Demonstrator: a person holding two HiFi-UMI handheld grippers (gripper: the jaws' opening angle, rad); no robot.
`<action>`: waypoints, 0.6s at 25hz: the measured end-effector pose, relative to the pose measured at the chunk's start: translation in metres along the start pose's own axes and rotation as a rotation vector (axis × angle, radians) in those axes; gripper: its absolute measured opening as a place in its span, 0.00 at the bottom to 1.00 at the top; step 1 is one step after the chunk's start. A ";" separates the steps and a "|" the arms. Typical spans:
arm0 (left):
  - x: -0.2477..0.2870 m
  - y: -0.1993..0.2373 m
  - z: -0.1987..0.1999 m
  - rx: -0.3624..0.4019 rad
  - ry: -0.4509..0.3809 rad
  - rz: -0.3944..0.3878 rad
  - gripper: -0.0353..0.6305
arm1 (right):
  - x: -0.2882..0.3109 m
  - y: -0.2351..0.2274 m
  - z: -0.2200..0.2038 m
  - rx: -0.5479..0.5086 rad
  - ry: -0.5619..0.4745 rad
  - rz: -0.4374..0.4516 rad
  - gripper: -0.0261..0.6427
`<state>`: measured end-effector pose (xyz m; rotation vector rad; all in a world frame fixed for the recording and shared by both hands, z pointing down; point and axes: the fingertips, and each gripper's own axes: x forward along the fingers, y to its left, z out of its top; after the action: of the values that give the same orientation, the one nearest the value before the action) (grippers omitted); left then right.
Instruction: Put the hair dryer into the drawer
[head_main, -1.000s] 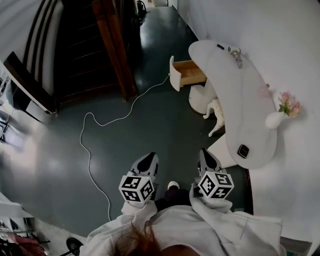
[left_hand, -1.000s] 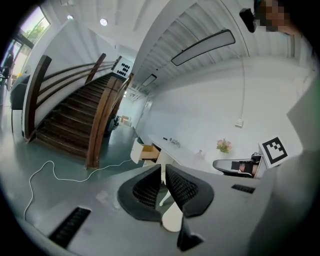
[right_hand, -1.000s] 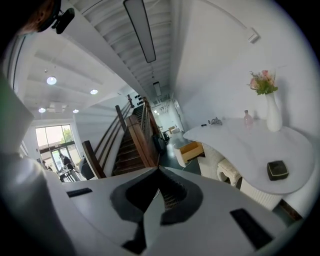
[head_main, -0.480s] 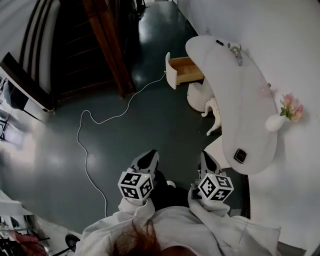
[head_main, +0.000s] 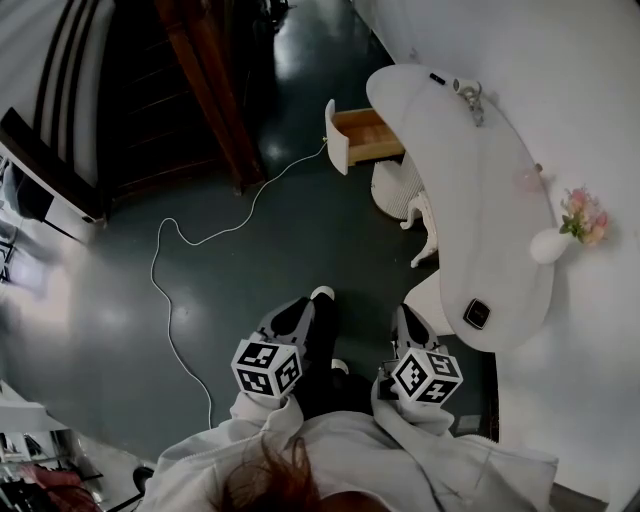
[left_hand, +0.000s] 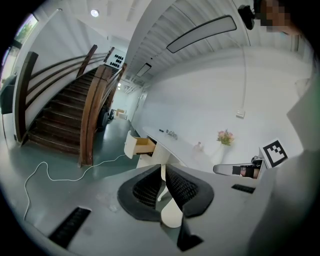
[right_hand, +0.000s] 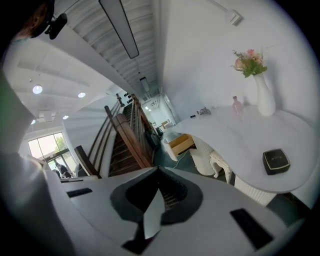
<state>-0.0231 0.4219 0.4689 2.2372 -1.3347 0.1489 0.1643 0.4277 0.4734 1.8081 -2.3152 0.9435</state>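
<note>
Your left gripper (head_main: 298, 312) and right gripper (head_main: 410, 318), jaws pressed together and empty, hang beside the curved white table (head_main: 490, 210); a pale hair dryer (head_main: 466, 92) lies on its far end.

Dim head view, brighter wide-angle gripper views

From the head the dark floor (head_main: 300, 240) looks murky, with soft glare patches at its left and top, while the white table (head_main: 500, 200) and wall (head_main: 580, 100) read pale and flat, with no hard shadows. Straight lines bow toward the edges in every view, and a black vignette rings both gripper views. Light there comes from small round downlights (right_hand: 37, 89) in the ceiling and a daylit window (right_hand: 47, 147), which blows out to white. The left tongs (left_hand: 162, 172) and right tongs (right_hand: 159, 175), close to their lenses, look soft against the sharper room beyond
</note>
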 end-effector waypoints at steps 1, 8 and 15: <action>0.004 0.001 0.000 0.000 0.003 -0.002 0.11 | 0.003 -0.002 0.001 0.003 -0.001 -0.004 0.11; 0.038 0.013 0.014 -0.006 0.006 -0.020 0.11 | 0.032 -0.012 0.017 -0.002 -0.008 -0.019 0.11; 0.082 0.033 0.044 0.008 0.010 -0.046 0.11 | 0.079 -0.013 0.042 0.008 -0.007 -0.028 0.11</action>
<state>-0.0167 0.3232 0.4729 2.2692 -1.2778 0.1492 0.1644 0.3375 0.4764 1.8449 -2.2875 0.9457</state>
